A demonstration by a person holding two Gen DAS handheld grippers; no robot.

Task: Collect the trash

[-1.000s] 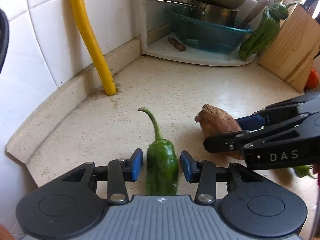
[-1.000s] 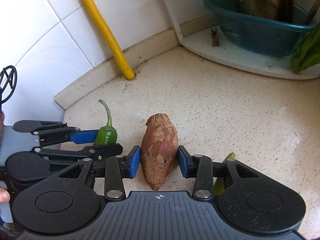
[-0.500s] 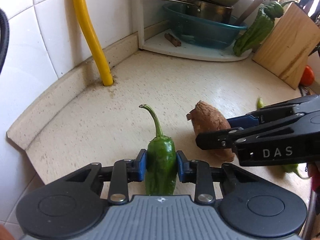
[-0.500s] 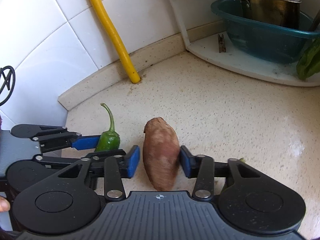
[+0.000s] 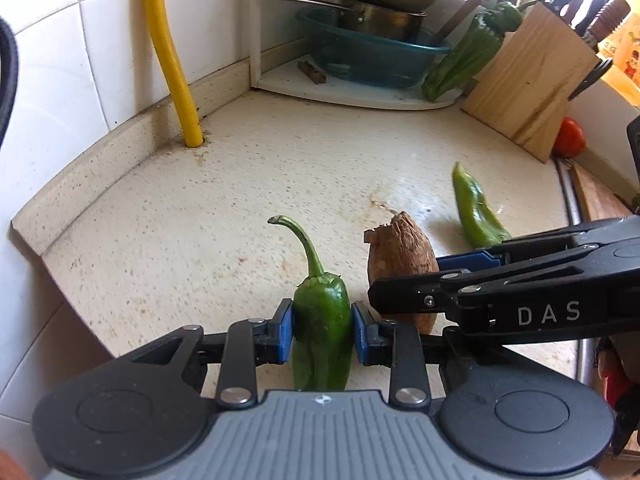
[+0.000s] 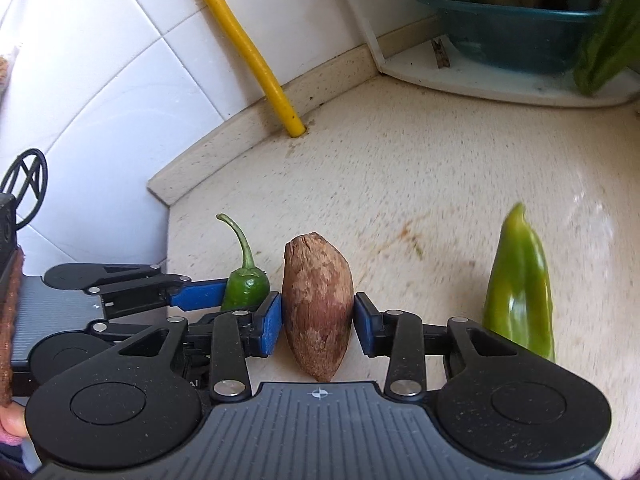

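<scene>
2 handheld grippers point steeply down at a speckled cream kitchen counter [image 5: 320, 168], side by side and close together. The left gripper [image 5: 322, 330] has just been closing, and its blue pads now press both sides of a small dark green pepper [image 5: 322, 332], whose curved stem arches up and away from the jaws. The right gripper [image 6: 318, 320] grips a brown, rough-skinned sweet potato [image 6: 318, 304] lengthwise between its blue pads, the blunt end pointing away. From the left camera, the right gripper's black arm crosses just in front of the sweet potato.

A second, longer light green pepper [image 6: 520, 288] lies loose on the counter just to the right of the right gripper. A yellow hose [image 5: 172, 60] runs down the white tiled wall [image 5: 52, 80] to the counter's back edge. In the far corner, a white shelf [image 5: 360, 92] carries a teal basin [image 5: 372, 60] with a metal pan stacked inside, and more green peppers lean beside it. A wooden knife block [image 5: 528, 80] stands to the right, with a red tomato [image 5: 568, 138] next to it.
</scene>
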